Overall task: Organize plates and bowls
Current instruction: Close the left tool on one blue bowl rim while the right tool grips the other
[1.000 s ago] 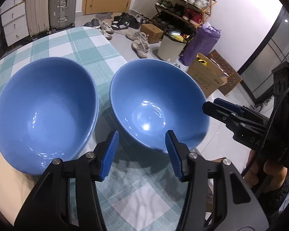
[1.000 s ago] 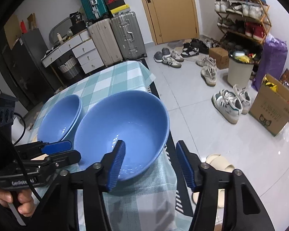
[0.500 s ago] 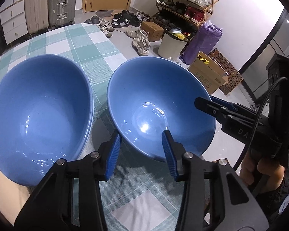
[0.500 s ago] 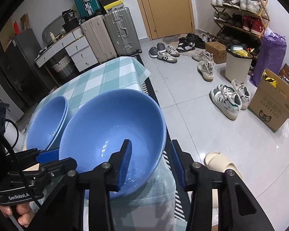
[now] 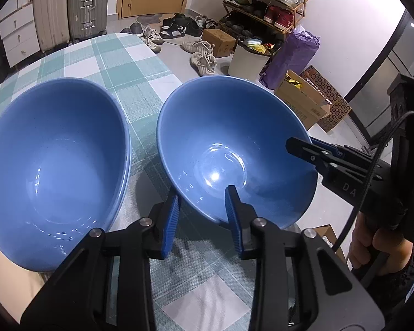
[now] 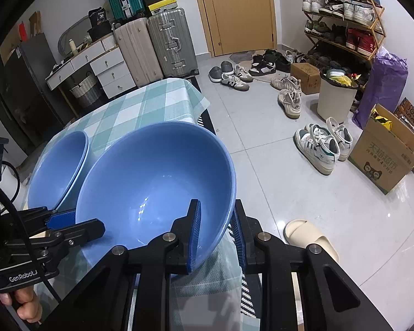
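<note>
Two blue bowls stand side by side on a green-checked tablecloth [image 5: 124, 63]. My left gripper [image 5: 202, 193] straddles the near rim of the right-hand bowl [image 5: 229, 138], one pad outside the wall and one inside. Its jaws are closing, and a gap still shows at the wall. My right gripper [image 6: 215, 202] straddles the same bowl [image 6: 151, 171] at its rim by the table edge, and its jaws are closing too. Each gripper shows in the other's view: the right gripper [image 5: 303, 144] and the left gripper [image 6: 77, 222]. The other bowl [image 5: 55, 151] [image 6: 60, 165] is untouched.
The held bowl sits close to the table's edge, with tiled floor below. On the floor lie several shoes [image 6: 317, 146], a slipper [image 6: 309, 234], a cardboard box [image 6: 383, 157] and a bin [image 6: 336, 96]. Suitcases [image 6: 157, 47] and drawers stand behind the table. A hand [image 5: 372, 245] holds the right gripper.
Both grippers' jaws have narrowed around the right-hand bowl's rim. The left gripper has come forward and down onto the near rim. The right gripper's inner pad now reaches inside the bowl.
</note>
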`<state>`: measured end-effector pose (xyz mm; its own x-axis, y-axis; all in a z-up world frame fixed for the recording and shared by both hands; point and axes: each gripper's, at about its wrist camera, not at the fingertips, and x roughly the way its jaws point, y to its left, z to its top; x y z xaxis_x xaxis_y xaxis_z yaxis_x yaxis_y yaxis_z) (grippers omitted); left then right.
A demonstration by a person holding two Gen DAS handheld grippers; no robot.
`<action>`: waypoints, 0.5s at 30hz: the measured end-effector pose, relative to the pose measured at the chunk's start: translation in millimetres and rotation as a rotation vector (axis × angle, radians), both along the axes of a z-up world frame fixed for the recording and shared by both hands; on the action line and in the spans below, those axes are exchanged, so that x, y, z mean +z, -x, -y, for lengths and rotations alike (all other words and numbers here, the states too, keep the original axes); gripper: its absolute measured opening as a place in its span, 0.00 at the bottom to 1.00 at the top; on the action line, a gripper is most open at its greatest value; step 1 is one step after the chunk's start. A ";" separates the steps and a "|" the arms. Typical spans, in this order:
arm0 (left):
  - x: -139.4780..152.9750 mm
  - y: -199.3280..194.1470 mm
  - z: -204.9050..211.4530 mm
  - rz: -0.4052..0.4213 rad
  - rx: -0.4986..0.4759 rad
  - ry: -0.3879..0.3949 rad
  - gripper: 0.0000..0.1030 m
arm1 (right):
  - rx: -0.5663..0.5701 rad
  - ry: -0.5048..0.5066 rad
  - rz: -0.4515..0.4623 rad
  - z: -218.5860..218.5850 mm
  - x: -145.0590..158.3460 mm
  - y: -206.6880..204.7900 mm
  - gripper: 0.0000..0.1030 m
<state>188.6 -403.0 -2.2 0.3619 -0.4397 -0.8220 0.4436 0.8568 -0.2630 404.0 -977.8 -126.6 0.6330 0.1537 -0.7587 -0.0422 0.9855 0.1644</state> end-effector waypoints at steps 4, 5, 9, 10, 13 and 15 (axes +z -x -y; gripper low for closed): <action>0.1 0.1 0.2 0.002 0.000 0.001 0.28 | -0.001 0.011 0.000 -0.9 1.3 2.3 0.22; -1.0 -1.7 0.5 0.009 -0.003 0.001 0.28 | -0.001 0.012 0.002 -1.8 2.2 3.0 0.22; 3.8 -2.5 1.4 0.025 -0.009 0.006 0.28 | -0.005 0.018 0.012 -3.0 7.8 7.9 0.22; 5.7 -2.5 1.2 0.031 -0.010 0.009 0.28 | -0.005 0.024 0.018 -3.4 10.6 9.8 0.22; 13.4 0.5 1.0 0.057 -0.017 0.011 0.28 | -0.005 0.031 0.032 -5.8 18.5 14.4 0.22; 18.5 1.9 0.4 0.073 -0.021 0.016 0.28 | -0.005 0.036 0.043 -7.3 24.3 17.8 0.22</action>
<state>186.7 -403.3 16.2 0.4115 -0.4605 -0.7865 0.4798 0.8432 -0.2426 386.2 -970.5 -102.3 0.6656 0.1236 -0.7360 -0.0434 0.9909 0.1272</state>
